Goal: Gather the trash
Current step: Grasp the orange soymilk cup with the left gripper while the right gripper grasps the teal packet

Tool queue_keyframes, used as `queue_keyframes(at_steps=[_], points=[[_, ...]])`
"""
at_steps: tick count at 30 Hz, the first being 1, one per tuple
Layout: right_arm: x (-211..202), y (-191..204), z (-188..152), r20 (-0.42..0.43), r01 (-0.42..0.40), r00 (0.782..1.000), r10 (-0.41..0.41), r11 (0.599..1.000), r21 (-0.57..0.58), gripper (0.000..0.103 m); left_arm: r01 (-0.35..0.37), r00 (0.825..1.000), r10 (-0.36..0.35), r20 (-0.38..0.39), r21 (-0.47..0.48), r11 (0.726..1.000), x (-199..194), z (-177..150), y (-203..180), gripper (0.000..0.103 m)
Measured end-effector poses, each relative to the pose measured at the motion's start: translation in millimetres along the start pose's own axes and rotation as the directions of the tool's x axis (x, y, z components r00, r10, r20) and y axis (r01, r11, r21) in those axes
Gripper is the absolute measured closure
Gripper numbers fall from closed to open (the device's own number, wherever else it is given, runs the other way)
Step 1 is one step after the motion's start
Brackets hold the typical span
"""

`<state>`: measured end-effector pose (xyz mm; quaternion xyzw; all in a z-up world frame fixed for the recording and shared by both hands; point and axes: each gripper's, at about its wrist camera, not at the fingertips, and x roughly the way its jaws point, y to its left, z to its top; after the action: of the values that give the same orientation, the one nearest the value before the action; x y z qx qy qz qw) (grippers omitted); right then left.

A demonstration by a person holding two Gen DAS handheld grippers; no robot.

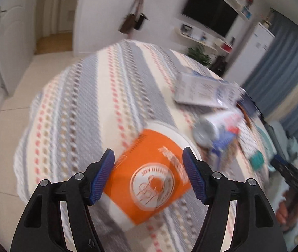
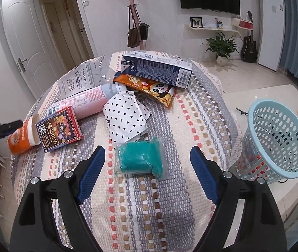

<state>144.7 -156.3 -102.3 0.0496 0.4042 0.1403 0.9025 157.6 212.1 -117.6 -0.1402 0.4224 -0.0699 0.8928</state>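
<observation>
striped cloth (image 2: 170, 189) bears trash; blue basket (image 2: 279, 138) beside.

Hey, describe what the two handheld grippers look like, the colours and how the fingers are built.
Both match. The left gripper and the right gripper each have two black plastic arms with cut-out slots, joined by silver round-headed pins. Each arm ends in a blue pad with a fine ribbed texture. No cables or markings show on them. In the right wrist view, the left one also shows a black handle.
</observation>
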Motion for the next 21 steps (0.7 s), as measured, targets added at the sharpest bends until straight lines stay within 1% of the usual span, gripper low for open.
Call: queue_keyframes(at_steps=[2, 3, 4, 6, 9, 12, 13, 14, 16, 17, 19, 21], points=[[0.8, -0.9, -0.7, -0.003, -0.004, 1.000, 0.004, 1.000, 0.001, 0.024, 0.026, 0.999, -0.025, -0.020, 0.037, 0.999, -6.1, -10.0, -12.9, 0.027], [1.6, -0.9, -0.8, -0.004, -0.006, 1.000, 0.006, 1.000, 0.001, 0.024, 0.031, 0.999, -0.030, -0.025, 0.062, 0.998, -7.5, -14.5, -20.3, 0.023], [2.2, -1.5, -1.5, -0.007, -0.009, 1.000, 0.009, 1.000, 0.001, 0.024, 0.030, 0.999, -0.028, -0.029, 0.087, 0.996, -9.3, -19.2, -27.4, 0.021], [3.2, -2.5, -2.4, -0.011, -0.012, 1.000, 0.012, 1.000, 0.001, 0.024, 0.011, 0.999, -0.007, -0.037, 0.124, 0.992, -7.7, -29.6, -41.3, 0.015], [4.7, -3.2, -4.8, -0.018, -0.017, 1.000, 0.017, 1.000, -0.003, 0.024, -0.039, 0.998, 0.047, -0.047, 0.162, 0.986, -1.2, -41.6, -55.3, 0.013], [7.1, -1.7, -7.7, -0.026, -0.014, 1.000, 0.014, 1.000, -0.013, 0.024, -0.114, 0.991, 0.126, -0.053, 0.187, 0.976, 9.1, -50.7, -64.6, 0.015], [8.3, -1.2, -8.7, -0.030, -0.014, 0.999, 0.014, 1.000, -0.017, 0.024, -0.128, 0.989, 0.140, -0.053, 0.188, 0.974, 11.3, -52.3, -65.7, 0.016], [9.4, -0.7, -9.3, -0.032, -0.013, 0.999, 0.013, 1.000, -0.021, 0.024, -0.139, 0.988, 0.150, -0.049, 0.182, 0.973, 13.2, -52.8, -65.5, 0.018], [13.0, -0.6, -10.4, -0.040, -0.007, 0.999, 0.006, 1.000, -0.024, 0.024, -0.148, 0.986, 0.158, -0.049, 0.167, 0.975, 14.5, -53.5, -62.9, 0.030], [14.2, -0.9, -11.2, -0.044, -0.008, 0.999, 0.007, 1.000, -0.022, 0.024, -0.149, 0.986, 0.158, -0.050, 0.159, 0.976, 14.8, -53.2, -61.4, 0.032], [17.9, -0.5, -11.8, -0.054, -0.016, 0.998, 0.015, 1.000, -0.021, 0.024, -0.144, 0.988, 0.151, -0.038, 0.143, 0.979, 14.0, -52.4, -58.7, 0.033], [21.0, 1.3, -12.0, -0.059, -0.005, 0.998, 0.003, 1.000, -0.030, 0.024, -0.153, 0.987, 0.157, -0.018, 0.134, 0.979, 12.2, -52.7, -58.1, 0.034]])
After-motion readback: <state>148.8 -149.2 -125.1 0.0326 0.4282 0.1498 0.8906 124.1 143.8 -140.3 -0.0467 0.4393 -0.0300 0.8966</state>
